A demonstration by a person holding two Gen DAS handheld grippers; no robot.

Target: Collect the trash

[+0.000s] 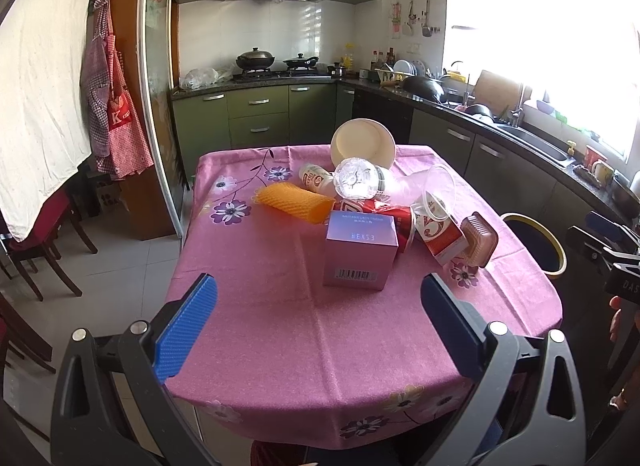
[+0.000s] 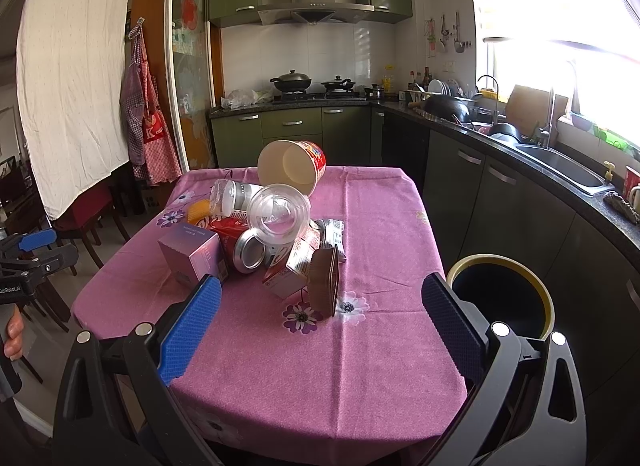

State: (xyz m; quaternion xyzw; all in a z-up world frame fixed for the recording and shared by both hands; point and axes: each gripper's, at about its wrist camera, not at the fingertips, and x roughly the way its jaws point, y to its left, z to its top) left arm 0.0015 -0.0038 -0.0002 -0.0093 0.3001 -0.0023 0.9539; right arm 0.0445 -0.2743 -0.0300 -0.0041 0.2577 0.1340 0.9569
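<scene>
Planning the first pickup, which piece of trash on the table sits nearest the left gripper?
The purple box, barcode facing the left gripper. It stands at the pile's front edge; the can, cartons, bottle and cups all lie behind it.

Bare tablecloth point(image 2: 320, 366) before trash pile point(image 2: 264, 238)

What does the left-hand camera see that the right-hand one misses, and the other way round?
Only the left view shows the orange foam net whole and the barcode on the purple box. Only the right view shows the red can's open top and most of the bin mouth. Both show the pink tablecloth, the tipped paper bucket and open, empty grippers.
</scene>
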